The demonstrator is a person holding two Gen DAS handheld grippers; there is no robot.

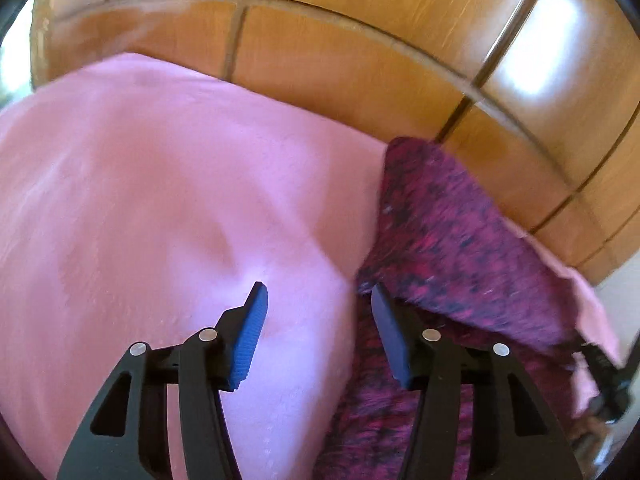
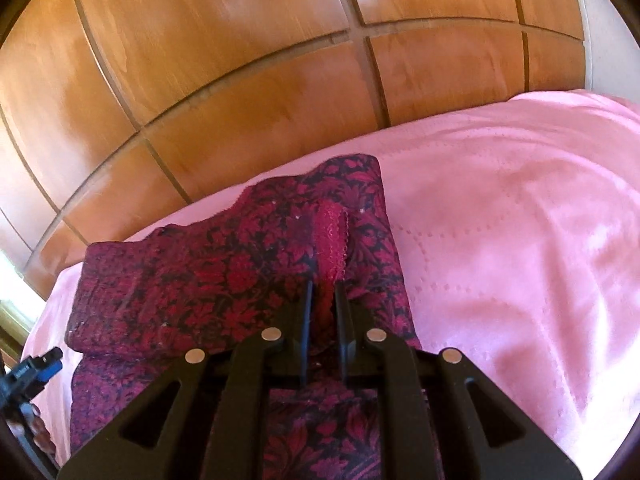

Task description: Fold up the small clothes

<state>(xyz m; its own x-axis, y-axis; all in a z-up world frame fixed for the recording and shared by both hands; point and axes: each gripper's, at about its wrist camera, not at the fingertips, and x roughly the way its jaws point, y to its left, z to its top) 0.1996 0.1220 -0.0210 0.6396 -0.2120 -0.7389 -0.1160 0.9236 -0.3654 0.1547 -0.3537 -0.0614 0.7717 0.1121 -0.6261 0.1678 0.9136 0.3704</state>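
A dark red garment with a black floral print (image 2: pixel 224 264) lies on a pink bedspread (image 2: pixel 500 220), its left part folded over into a thick flap. My right gripper (image 2: pixel 323 286) is shut on a red lace strip (image 2: pixel 332 232) in the middle of the garment. In the left wrist view the same garment (image 1: pixel 460 232) is blurred and fills the right side. My left gripper (image 1: pixel 318 286) stands open just above the bedspread (image 1: pixel 160 200) at the garment's left edge. Its right finger overlaps the cloth, and nothing is between the blue pads.
A wooden panelled headboard (image 2: pixel 240 60) rises right behind the bed and shows in the left wrist view too (image 1: pixel 340 52). The left gripper's blue tip (image 2: pixel 36 364) shows at the lower left of the right wrist view. Bare bedspread stretches to the garment's right.
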